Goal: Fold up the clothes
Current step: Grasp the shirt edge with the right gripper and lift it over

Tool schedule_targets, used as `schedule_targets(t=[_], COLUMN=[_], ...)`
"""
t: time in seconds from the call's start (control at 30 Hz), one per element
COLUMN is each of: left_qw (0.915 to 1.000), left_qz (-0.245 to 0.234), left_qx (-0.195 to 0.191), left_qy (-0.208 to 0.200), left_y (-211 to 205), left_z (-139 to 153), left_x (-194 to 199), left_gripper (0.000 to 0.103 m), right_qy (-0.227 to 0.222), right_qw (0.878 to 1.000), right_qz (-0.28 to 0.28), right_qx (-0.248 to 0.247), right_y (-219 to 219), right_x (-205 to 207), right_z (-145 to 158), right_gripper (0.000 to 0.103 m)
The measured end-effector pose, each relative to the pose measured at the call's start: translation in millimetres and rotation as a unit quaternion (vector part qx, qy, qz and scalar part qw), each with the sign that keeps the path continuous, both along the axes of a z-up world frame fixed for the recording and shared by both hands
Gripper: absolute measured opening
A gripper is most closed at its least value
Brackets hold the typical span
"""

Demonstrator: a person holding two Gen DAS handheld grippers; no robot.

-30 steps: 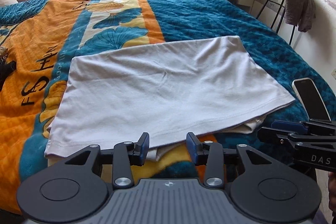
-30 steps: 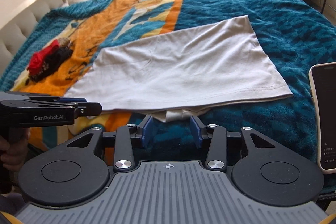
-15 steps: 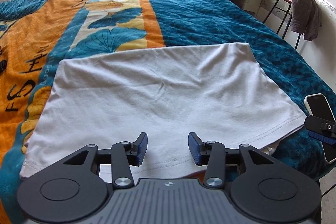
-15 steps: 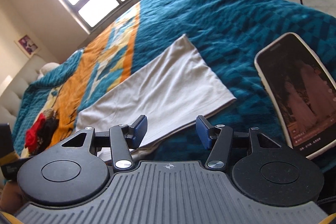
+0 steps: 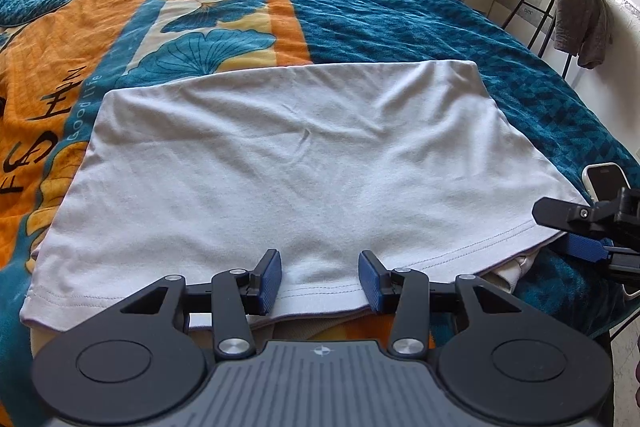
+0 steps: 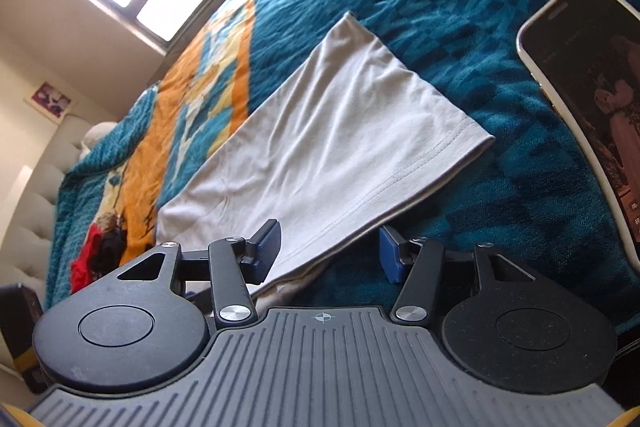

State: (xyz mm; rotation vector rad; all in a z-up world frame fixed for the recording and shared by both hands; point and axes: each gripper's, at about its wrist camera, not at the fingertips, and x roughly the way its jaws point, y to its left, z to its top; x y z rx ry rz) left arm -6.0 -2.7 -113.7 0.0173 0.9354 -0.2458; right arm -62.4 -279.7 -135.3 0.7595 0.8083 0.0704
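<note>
A wide bed (image 5: pixel 400 11) fills both views, covered by a teal and orange blanket with leaf prints. On it, toward the near edge, lies a light grey T-shirt (image 5: pixel 288 163), spread flat and seemingly folded once, its stitched hem running along the side closest to the person. A paler layer of cloth peeks out beneath that hem.

The step in hand looks like the approach to grasp the near hem for the next fold; nothing is lifted yet. The left tool (image 5: pixel 319 277) sits low over the hem, its blue pads standing apart with the stitched edge lying between them at 12 o'clock, and they do not appear to press on the cloth. The right tool (image 6: pixel 328 255) is rolled to one side, and its jaws stand open around the hem near the shirt's right corner: the cloth runs from 10 o'clock down between the pads, close to the left pad, while the right pad sits over bare blanket.

As a judgement, the next move calls for each tool to slide a little further over the edge, close on every layer, then carry the hem toward the far side together.

A phone (image 6: pixel 592 99) rests on the blanket at 2 o'clock of the right tool, clear of the shirt
</note>
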Motion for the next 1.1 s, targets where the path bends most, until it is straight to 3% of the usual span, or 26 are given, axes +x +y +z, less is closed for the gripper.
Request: schedule_targets(t=[0.1, 0.2, 0.4, 0.6, 0.8, 0.87, 0.9, 1.1], left_qw=[1.0000, 1.0000, 0.9999, 0.9999, 0.9999, 0.9999, 0.9999, 0.9993], left_qz=[-0.001, -0.003, -0.010, -0.011, -0.012, -0.014, -0.015, -0.029], left_qx=[-0.002, -0.003, 0.001, -0.001, -0.005, -0.003, -0.003, 0.022], left_qy=[0.002, 0.003, 0.005, 0.006, 0.006, 0.005, 0.004, -0.002], left_y=[1, 1, 1, 2, 3, 3, 3, -3], left_z=[0, 0, -2, -2, -3, -3, -2, 3], left_x=[1, 1, 1, 1, 2, 1, 1, -1], left_gripper=[0.042, 0.042, 0.042, 0.042, 0.042, 0.042, 0.042, 0.041], right_qy=[0.014, 0.021, 0.010, -0.001, -0.004, 0.000, 0.003, 0.010], right_qw=[0.999, 0.997, 0.996, 0.996, 0.996, 0.996, 0.996, 0.991], right_qz=[-0.033, -0.059, -0.086, -0.085, -0.088, -0.093, -0.092, -0.057], right_qx=[0.037, 0.039, 0.002, -0.013, 0.006, 0.010, 0.004, -0.122], right_y=[-11, -16, -7, -7, -16, -20, -19, 11], right_x=[10, 22, 56, 79, 72, 70, 71, 83], right_z=[-11, -19, -27, -37, -40, -41, -41, -19], right_gripper=[0.057, 0.052, 0.056, 0.053, 0.032, 0.014, 0.010, 0.003])
